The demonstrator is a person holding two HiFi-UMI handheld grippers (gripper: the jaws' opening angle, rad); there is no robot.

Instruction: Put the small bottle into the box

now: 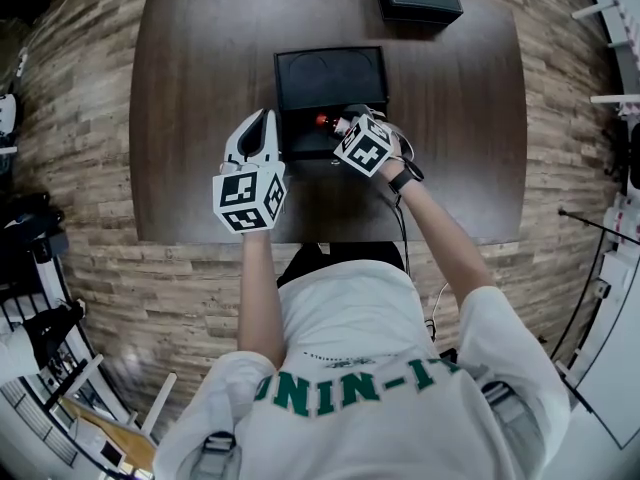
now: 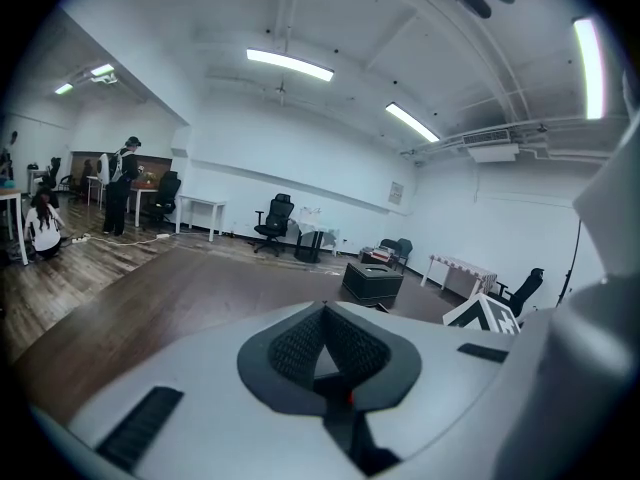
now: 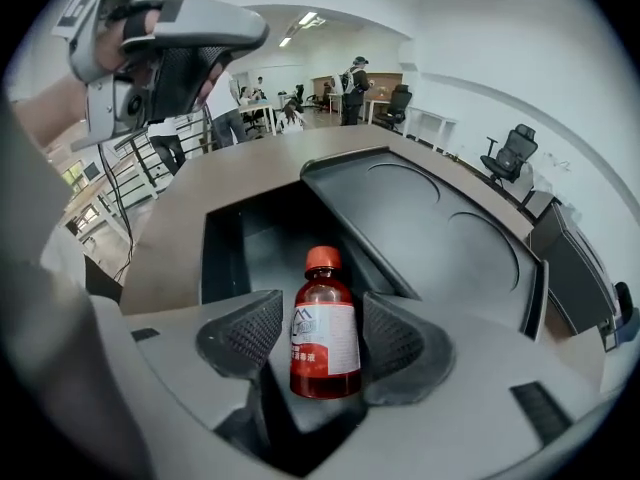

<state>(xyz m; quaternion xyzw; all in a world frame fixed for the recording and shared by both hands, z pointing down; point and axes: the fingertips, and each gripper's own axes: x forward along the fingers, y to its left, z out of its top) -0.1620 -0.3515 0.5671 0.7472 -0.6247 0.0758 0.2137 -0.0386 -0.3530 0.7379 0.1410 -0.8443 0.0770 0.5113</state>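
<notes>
Red-brown small bottle (image 3: 325, 330) sits down in the box (image 3: 440, 223), between the spread jaws of the right gripper (image 3: 318, 340), pads seemingly clear of it. Placement looks done; only pulling out remains. Left gripper (image 2: 327, 356) is closed and empty.

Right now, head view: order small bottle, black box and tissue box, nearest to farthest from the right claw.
1. small bottle: between the open jaws of the right claw.
2. black box: open, just beneath and beyond.
3. tissue box: far side, to the right.
</notes>
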